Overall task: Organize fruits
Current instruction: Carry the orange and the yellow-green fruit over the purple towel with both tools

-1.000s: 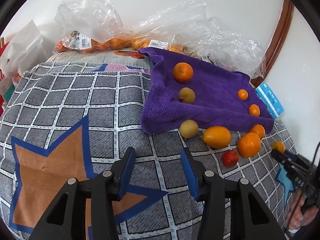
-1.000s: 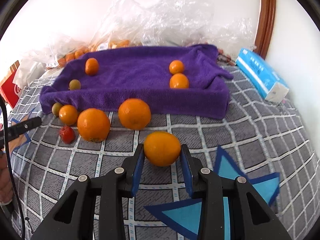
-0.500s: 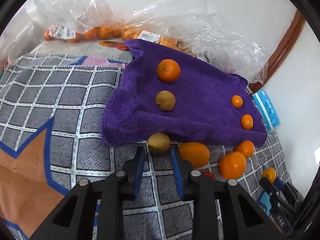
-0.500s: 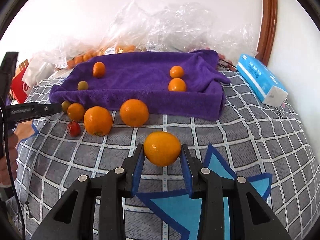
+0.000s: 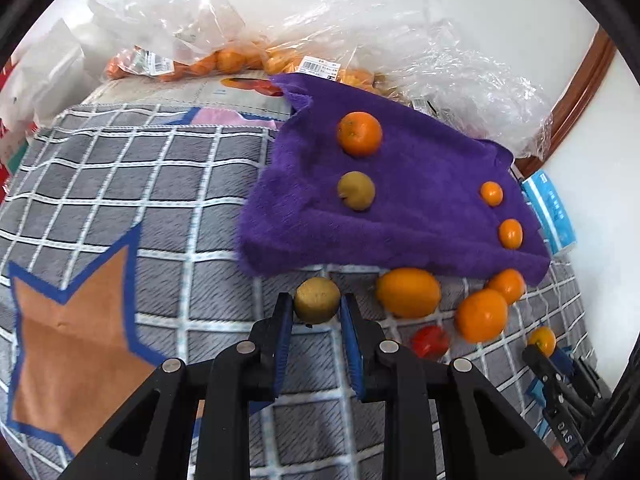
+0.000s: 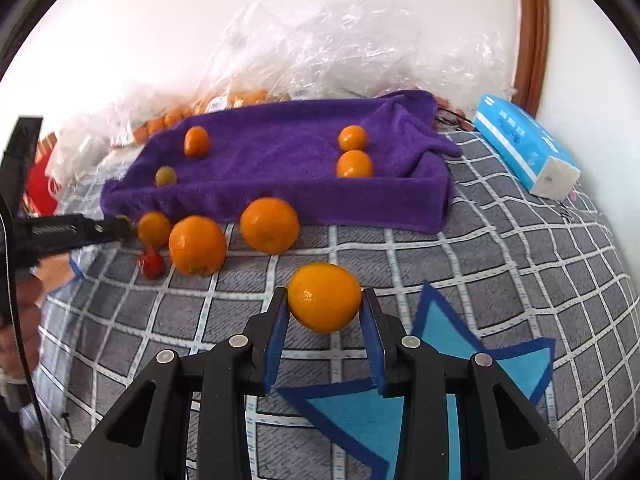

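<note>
A purple towel (image 5: 420, 200) lies on the grey checked cloth and also shows in the right wrist view (image 6: 288, 168). On it lie an orange (image 5: 359, 133), a yellow-green fruit (image 5: 356, 190) and two small oranges (image 5: 491, 193). My left gripper (image 5: 317, 303) is shut on a yellow-green fruit (image 5: 317, 300) just in front of the towel's near edge. My right gripper (image 6: 324, 300) is shut on an orange (image 6: 324, 297) held a little above the cloth. Loose oranges (image 6: 269, 225) (image 6: 197, 245) and a small red fruit (image 6: 152, 264) lie before the towel.
Clear plastic bags with oranges (image 5: 224, 60) are piled at the back against the wall. A blue tissue pack (image 6: 524, 144) lies to the right of the towel. A wooden frame (image 6: 532, 28) stands at the back right. The left gripper (image 6: 72, 232) shows in the right wrist view.
My left gripper moved forward to the yellow-green fruit by the towel and closed on it. My right gripper stayed shut on the orange and lifted it slightly.
</note>
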Demonstrator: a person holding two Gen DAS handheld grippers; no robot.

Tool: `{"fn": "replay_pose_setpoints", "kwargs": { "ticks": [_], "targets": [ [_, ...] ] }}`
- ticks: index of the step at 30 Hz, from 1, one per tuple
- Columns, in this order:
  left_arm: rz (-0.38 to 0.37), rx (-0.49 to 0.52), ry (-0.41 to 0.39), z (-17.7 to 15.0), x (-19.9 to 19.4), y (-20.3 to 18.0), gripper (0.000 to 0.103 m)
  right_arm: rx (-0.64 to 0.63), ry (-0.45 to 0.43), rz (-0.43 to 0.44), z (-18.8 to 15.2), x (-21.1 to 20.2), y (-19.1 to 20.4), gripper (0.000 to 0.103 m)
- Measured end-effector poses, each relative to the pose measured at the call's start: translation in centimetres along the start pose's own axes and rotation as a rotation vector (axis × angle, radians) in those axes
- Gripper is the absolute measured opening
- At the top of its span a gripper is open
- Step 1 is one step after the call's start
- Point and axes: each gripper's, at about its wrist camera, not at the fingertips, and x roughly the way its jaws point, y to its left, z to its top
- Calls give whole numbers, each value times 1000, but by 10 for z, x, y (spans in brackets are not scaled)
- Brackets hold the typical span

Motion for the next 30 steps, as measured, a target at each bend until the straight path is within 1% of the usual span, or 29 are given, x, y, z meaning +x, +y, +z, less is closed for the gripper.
{"fn": "replay_pose_setpoints", "kwargs": {
  "ticks": [4,7,12,15,17,18,22,27,30],
  "targets": [
    [37,66,-17,-9,-3,1,23,-30,27,-27,-3,8,7,36],
    [14,71,-24,-11,1,2,23,-18,32,-37,-2,9,5,36],
    [5,87,-73,-12,5,2,23,-18,49,-65,-1,12,7,36],
    [-34,88,-94,-15,4,6,23,-15,41,-77,-1,11,8,36],
    [-96,66,-106,-15,0,12,23,-3,38,-79,0,9,8,36],
    [-106,53,-123,-15,-2,14,23,6,37,-78,1,7,7,36],
    [-88,52,-183,-18,-12,12,23,38,29,-68,5,2,7,36],
    [-84,85,-228,-20,-21,5,23,54,1,-76,14,-7,8,36],
    [-75,96,-258,-21,-26,3,23,86,-18,-70,19,-14,4,36]
  ]
}}
